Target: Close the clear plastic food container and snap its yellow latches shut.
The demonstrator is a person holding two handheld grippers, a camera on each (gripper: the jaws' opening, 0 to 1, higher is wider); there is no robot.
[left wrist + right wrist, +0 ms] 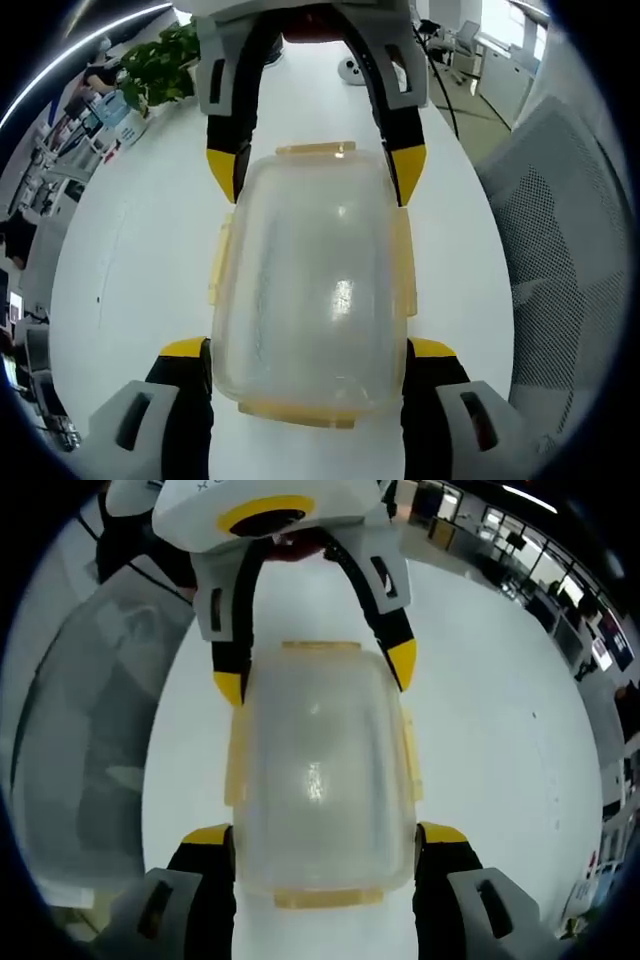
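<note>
White and bare, the surface (130, 260) runs back toward an office with desks, a potted plant (160, 65) at its far edge and a grey mesh chair (565, 230) beside it. On this surface lies the clear plastic food container (305, 280), lid on, with yellow latches (405, 265) along its sides and ends. In the left gripper view the left gripper (308, 355) stands with its yellow-tipped jaws spread wide, one on each side of the container's near end, close against or touching its walls; whether they press it cannot be told. Across from it the right gripper (315, 175) reaches in from the far end, its jaws likewise wide and flanking the container's far corners. The right gripper view gives the mirror of this: the container sits between that gripper's own jaws at the bottom, and the left gripper straddles the opposite end. Side latches look flared outward from the walls rather than pressed flat.
</note>
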